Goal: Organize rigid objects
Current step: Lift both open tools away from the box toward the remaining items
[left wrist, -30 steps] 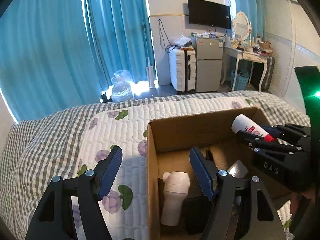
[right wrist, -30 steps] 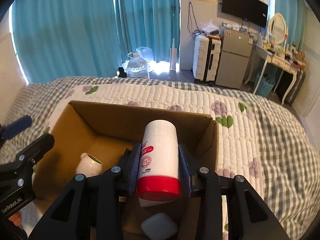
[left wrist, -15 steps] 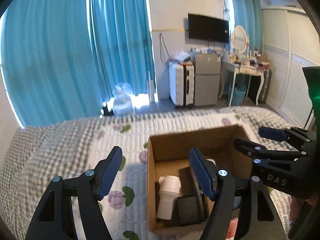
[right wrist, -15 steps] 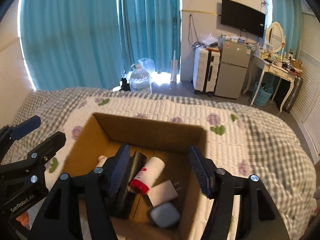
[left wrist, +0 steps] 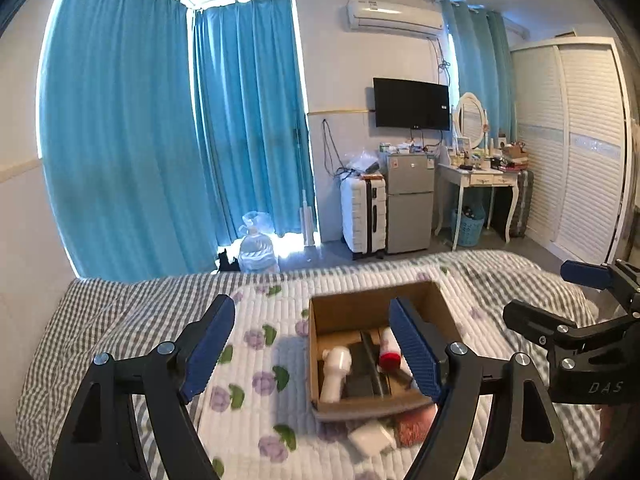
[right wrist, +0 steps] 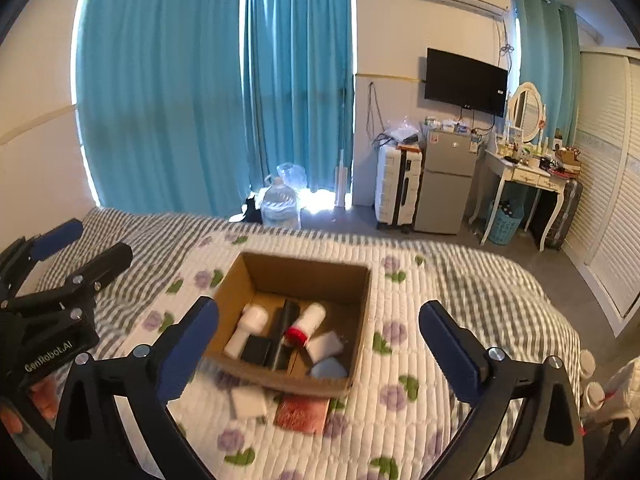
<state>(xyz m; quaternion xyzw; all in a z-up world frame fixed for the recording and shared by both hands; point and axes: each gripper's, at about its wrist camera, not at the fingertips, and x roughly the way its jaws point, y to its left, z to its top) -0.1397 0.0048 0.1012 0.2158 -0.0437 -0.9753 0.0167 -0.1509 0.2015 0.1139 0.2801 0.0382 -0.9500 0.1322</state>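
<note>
An open cardboard box (right wrist: pixel 362 312) (left wrist: pixel 352 304) sits on the quilted bed. Inside lie a white bottle with a red cap (right wrist: pixel 306 322) (left wrist: pixel 389 350), a white jar-like bottle (right wrist: pixel 248 326) (left wrist: pixel 335 372), a long black object (right wrist: pixel 282 336), a white charger (right wrist: pixel 326 345) and a pale blue case (right wrist: pixel 328 370). My left gripper (left wrist: pixel 316 354) is open and empty, high above the bed left of the box. My right gripper (right wrist: pixel 320 354) is open and empty, raised above the box's near side.
A white block (right wrist: pixel 249 402) (left wrist: pixel 372 436) and a red booklet (right wrist: pixel 302 414) (left wrist: pixel 414 422) lie on the quilt in front of the box. Beyond the bed are blue curtains, a water jug (right wrist: pixel 280 202), a suitcase, a small fridge and a dressing table.
My right gripper opened and let the red-capped bottle drop into the box. Both grippers then rose and pulled back, so the box looks smaller and farther away.
</note>
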